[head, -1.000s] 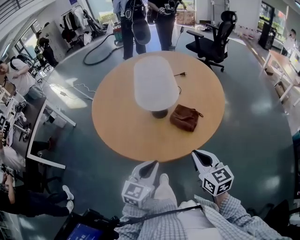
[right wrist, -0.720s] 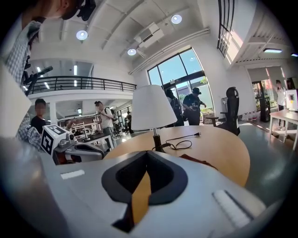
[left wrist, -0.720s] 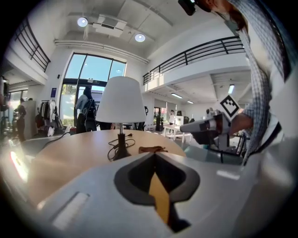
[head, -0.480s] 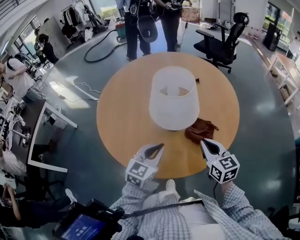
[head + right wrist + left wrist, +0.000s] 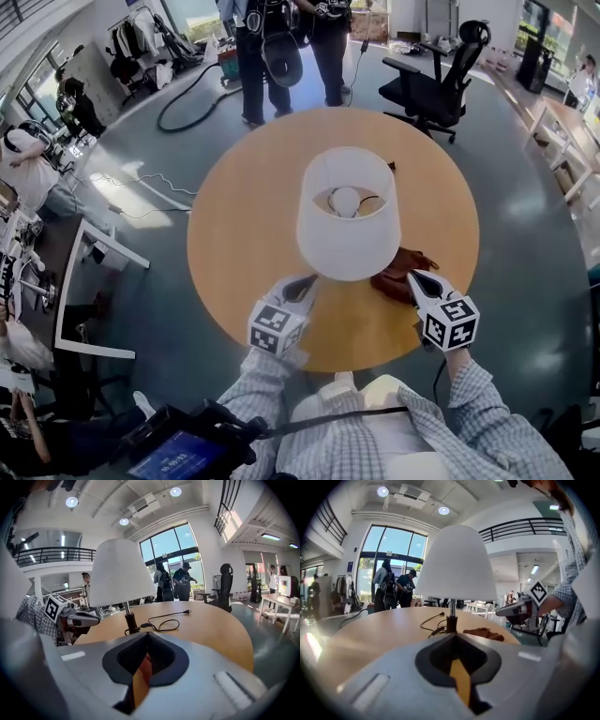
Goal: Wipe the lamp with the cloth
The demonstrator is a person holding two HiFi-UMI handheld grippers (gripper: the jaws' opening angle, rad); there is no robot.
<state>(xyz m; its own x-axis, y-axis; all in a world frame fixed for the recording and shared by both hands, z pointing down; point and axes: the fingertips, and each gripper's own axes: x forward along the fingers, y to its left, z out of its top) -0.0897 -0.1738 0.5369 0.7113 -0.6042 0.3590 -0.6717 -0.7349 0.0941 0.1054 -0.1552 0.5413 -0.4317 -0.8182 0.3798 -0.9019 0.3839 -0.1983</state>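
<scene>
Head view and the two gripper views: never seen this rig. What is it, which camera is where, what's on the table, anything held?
No robot: a person holds a hand tool in each hand, the left gripper and the right gripper. The head view looks down from the person's head; each gripper view looks along that tool's fingers. On the round table are a lamp, its cord unplugged, and a brown cloth beside its base. Both pairs of fingers are shut, holding nothing.
</scene>
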